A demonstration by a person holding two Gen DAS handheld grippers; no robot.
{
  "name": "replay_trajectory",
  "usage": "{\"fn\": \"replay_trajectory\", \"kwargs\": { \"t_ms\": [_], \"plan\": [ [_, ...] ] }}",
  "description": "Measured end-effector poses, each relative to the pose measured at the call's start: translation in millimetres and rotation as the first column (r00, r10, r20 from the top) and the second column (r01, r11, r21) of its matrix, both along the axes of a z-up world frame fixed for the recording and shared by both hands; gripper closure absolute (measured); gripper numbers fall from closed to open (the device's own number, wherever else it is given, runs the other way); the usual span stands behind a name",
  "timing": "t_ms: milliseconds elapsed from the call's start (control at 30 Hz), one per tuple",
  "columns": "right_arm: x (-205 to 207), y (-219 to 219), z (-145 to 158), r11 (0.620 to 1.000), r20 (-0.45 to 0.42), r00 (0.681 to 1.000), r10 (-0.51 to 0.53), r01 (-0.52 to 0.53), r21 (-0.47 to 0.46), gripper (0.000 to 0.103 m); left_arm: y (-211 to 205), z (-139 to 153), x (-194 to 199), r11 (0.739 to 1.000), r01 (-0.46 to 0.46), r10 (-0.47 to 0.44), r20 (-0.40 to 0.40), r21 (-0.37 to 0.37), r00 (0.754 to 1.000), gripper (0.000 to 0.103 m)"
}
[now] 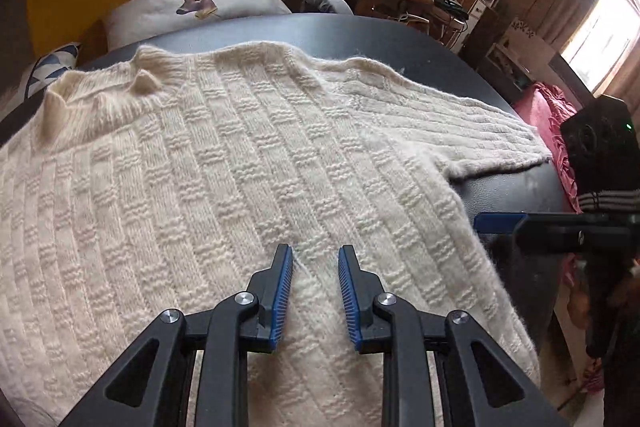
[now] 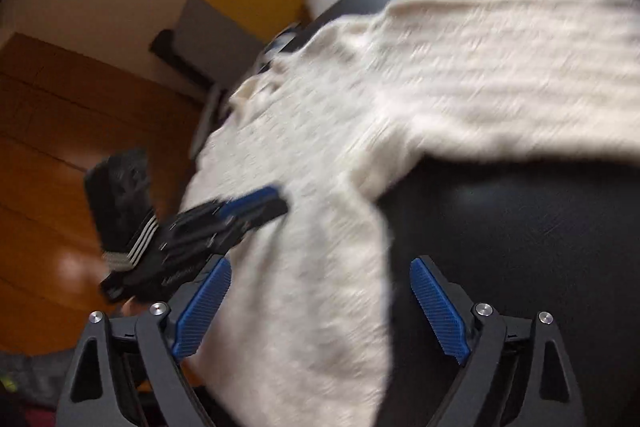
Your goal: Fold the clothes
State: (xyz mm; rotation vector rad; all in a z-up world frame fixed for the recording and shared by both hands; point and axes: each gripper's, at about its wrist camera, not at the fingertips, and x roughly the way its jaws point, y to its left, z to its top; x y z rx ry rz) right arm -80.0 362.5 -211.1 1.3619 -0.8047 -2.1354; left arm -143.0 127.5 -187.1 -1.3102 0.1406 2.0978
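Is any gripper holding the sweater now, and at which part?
No. The left gripper and right gripper are both open over the sweater, gripping nothing.

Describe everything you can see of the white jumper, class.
The jumper is cream, fluffy knit with a raised block pattern and ribbed stripes. It lies spread flat on a dark table, its high collar standing slightly crumpled at the far left, and one sleeve stretched out to the right toward the table edge. Its near edge hangs over the table's side. Neither claw grips it.
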Motion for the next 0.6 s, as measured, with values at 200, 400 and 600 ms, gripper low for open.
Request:
{"fn": "replay_trajectory", "kwargs": {
  "t_ms": [200, 400, 600],
  "plan": [
    [8, -15, -7, 0.972, 0.133, 0.966, 0.22, -0.206, -0.116, 0.002, -6, -4, -10, 0.999, -0.019, 0.017, 0.042, 0.047, 0.999, 0.08],
    [32, -45, -8, 0.936, 0.103, 0.943, 0.317, -0.293, -0.196, 0.0, -7, -5, -7, 0.999, -0.021, 0.019, 0.034, 0.048, 0.999, 0.08],
    [-16, -5, -7, 0.955, -0.008, 0.999, -0.045, 0.041, -0.295, 0.0, -5, -5, -2, 1.0, -0.008, 0.008, 0.003, 0.029, 1.0, 0.08]
  ]
}}
